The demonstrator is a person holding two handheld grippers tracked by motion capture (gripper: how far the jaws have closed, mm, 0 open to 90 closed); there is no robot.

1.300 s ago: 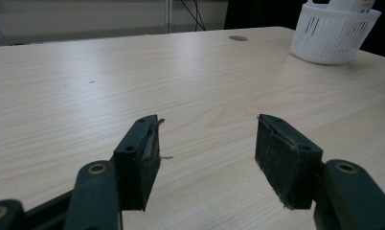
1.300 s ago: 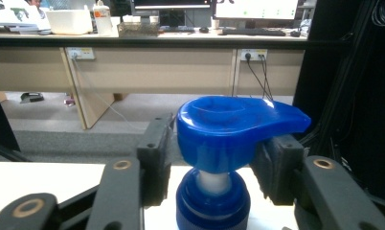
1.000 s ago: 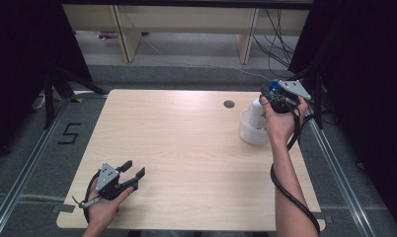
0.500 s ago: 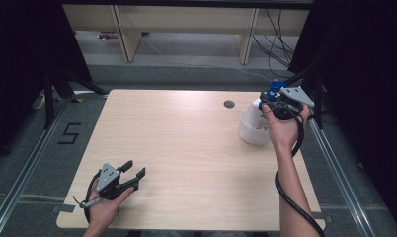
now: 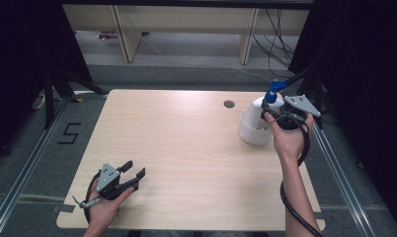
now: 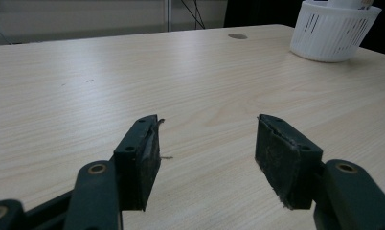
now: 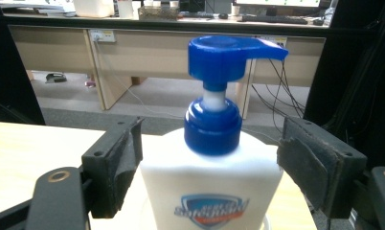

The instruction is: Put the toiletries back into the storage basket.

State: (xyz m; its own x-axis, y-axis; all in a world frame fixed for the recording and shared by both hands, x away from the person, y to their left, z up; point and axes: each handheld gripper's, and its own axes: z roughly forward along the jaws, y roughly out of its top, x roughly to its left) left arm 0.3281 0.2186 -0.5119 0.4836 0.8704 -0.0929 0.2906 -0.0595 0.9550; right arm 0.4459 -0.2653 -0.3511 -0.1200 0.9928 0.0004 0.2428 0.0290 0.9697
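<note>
A white soap bottle (image 5: 258, 105) with a blue pump head (image 5: 274, 88) stands upright in a white slotted basket (image 5: 250, 134) at the table's far right. My right gripper (image 5: 267, 114) reaches it from the right. In the right gripper view the bottle (image 7: 212, 187) stands between the pads (image 7: 319, 165), and the right gripper (image 7: 209, 153) is open, its jaws having just been opening. My left gripper (image 5: 135, 169) rests in a hand near the table's front left corner, open with nothing between its fingers (image 6: 141, 160).
The light wooden table (image 5: 186, 143) has a small round cable hole (image 5: 229, 104) near its far edge. The basket (image 6: 332, 31) shows far right in the left gripper view. Desks and cables stand beyond the table; metal rails run along both sides.
The right gripper's jaws have spread apart around the bottle, and the right hand has shifted a little to the right and nearer. The left hand has kept still.
</note>
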